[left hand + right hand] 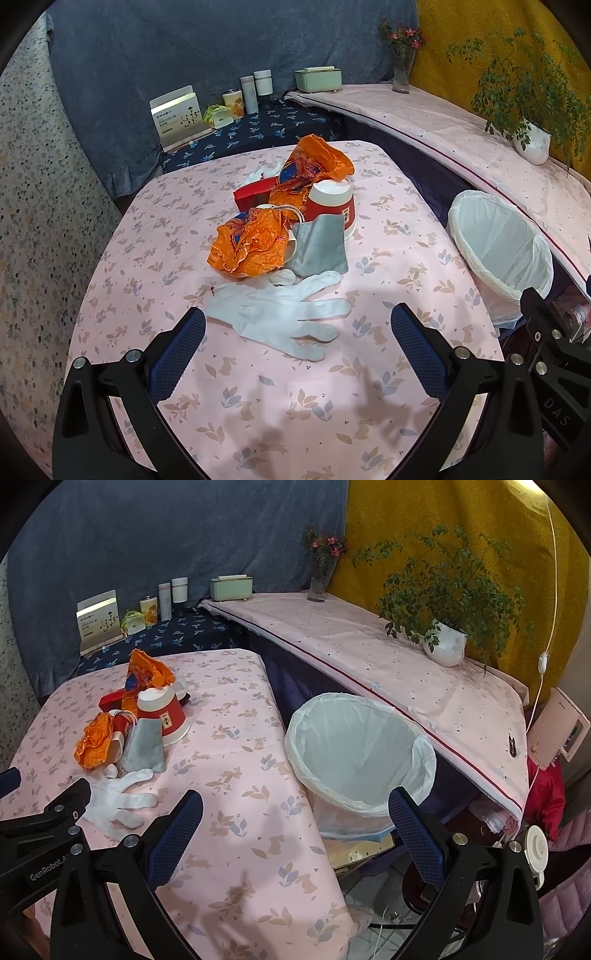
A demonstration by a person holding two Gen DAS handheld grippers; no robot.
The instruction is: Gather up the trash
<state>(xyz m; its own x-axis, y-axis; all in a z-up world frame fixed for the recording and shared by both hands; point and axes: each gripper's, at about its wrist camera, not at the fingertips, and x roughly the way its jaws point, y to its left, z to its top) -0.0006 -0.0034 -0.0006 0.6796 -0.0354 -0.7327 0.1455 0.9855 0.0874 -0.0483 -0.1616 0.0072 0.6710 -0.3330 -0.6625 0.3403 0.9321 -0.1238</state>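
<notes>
A: While your left gripper (297, 339) hangs spread wide and empty over the white glove (284, 317), what's past it?
B: Orange wrapper (249, 247), gray pouch (319, 247), red cup (334, 206) upside down, bunched mid-table.
A: Rightward?
B: Your right gripper (295, 827), fingers parted, holding nothing; lined bin (358, 753) just beside the table edge.

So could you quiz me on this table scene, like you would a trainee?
1. True or false: the left claw is shut on the white glove.
2. What lines the trash bin? A) white bag B) newspaper C) nothing
3. Which way does the red paper cup stand?

Key: 1. False, both it and the right claw are open and hold nothing. 2. A. 3. Upside down, mouth on the tablecloth.
</notes>
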